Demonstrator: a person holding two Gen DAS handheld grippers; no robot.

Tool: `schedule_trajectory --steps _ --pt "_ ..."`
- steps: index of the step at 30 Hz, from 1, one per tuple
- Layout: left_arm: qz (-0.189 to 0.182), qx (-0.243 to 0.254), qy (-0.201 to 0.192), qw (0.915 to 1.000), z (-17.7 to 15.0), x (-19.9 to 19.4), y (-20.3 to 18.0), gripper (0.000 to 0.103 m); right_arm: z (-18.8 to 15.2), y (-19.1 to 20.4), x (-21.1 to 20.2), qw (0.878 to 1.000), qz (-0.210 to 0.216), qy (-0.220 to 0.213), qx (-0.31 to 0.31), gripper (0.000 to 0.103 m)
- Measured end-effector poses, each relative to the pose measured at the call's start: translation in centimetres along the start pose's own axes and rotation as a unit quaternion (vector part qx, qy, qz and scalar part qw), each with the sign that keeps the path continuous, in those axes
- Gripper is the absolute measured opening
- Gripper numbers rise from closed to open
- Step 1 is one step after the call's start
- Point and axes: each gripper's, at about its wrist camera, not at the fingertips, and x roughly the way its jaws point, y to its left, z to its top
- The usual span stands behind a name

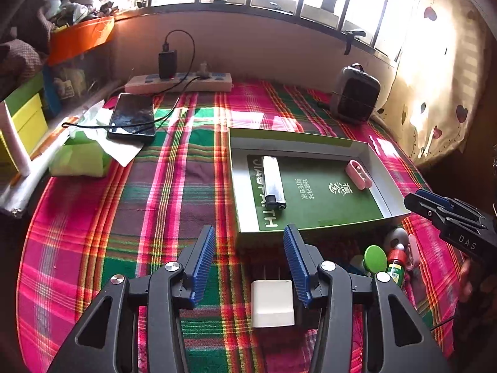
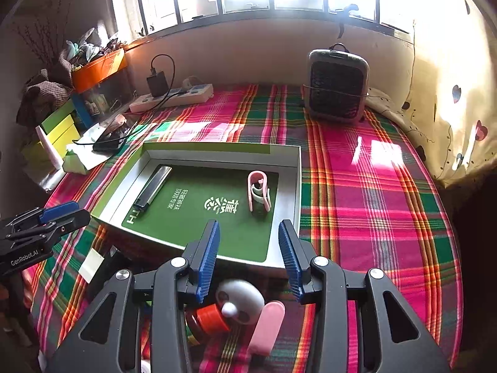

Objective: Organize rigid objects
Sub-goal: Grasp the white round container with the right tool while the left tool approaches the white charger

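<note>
A shallow box tray (image 1: 298,138) (image 2: 223,147) with a green floor lies on the plaid cloth. Inside it are a silver lighter (image 1: 273,183) (image 2: 153,186) and a pink clip (image 1: 358,174) (image 2: 258,191). My left gripper (image 1: 250,248) is open before the tray's near edge, above a white block (image 1: 272,303) on the cloth. My right gripper (image 2: 248,242) is open over the tray's near rim. Beneath it lie a white round toy (image 2: 239,298), an orange-capped bottle (image 2: 211,317) and a pink piece (image 2: 267,326). A green round lid (image 1: 375,258) lies among them.
A phone (image 1: 132,118) on a cable, a power strip (image 1: 180,82) and green tissue packs (image 1: 80,155) sit at the back left. A small heater (image 2: 337,84) stands at the back right. Stacked boxes (image 1: 28,115) line the left edge; a curtain (image 2: 450,99) hangs on the right.
</note>
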Motion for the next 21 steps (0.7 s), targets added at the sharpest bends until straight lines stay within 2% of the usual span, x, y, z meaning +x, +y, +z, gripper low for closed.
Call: schedule_trajectory --steps 5,9,12,21 --pt "-0.006 -0.015 -0.001 0.9999 -1.5 -0.6 1.3 0.045 -2.0 0.4 -1.5 1.000 0.004 -0.003 0.008 0.041" --pt "-0.006 -0.020 0.005 0.9998 -2.5 -0.8 2.1 0.046 -3.7 1.1 -2.4 1.000 0.008 -0.001 0.011 0.048" --pt "-0.009 -0.024 0.010 0.9996 -3.2 -0.8 2.5 0.045 -5.0 1.9 -2.9 1.000 0.013 0.006 0.005 0.049" --pt "-0.018 -0.016 0.024 0.9994 -5.1 -1.1 2.7 0.045 -9.3 5.2 -4.0 0.998 0.053 0.022 -0.030 0.049"
